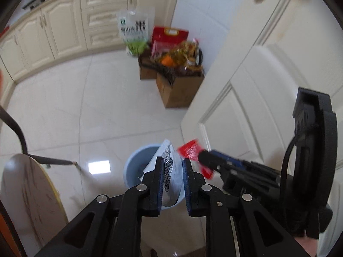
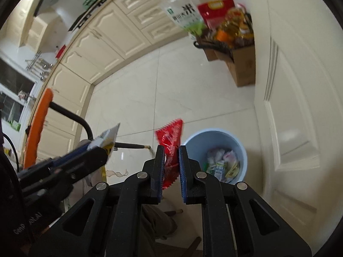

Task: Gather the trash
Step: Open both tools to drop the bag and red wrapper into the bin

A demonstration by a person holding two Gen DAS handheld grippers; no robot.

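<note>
Left wrist view: the left gripper (image 1: 173,167) has its black jaws, faced with blue pads, slightly parted, with a white crinkled plastic packet printed with black text (image 1: 170,171) standing between them. It leans on the left pad, and a gap shows on the right side, so the packet looks released rather than pinched. Its long axis runs up toward twelve o'clock. The round pale-blue plastic bin (image 1: 137,162) lies directly behind and below the packet, so a drop should land it inside. At about two o'clock the right gripper (image 1: 200,157) reaches in with a red shiny foil wrapper (image 1: 189,151). The packet's black print is too blurred to read.

Right wrist view: the right gripper (image 2: 171,150) also has its jaws a little apart; the red wrapper (image 2: 170,143) stands between them against the left pad, tip toward twelve o'clock. The bin (image 2: 242,147) sits at about two o'clock, holding several small wrappers, so this hand seems to need a shift that way. The left gripper (image 2: 107,144) comes in at nine o'clock with the white packet (image 2: 109,137). At about one o'clock, a white-and-green bag (image 2: 184,15) shows one large dark character, probably the one for rice.
</note>
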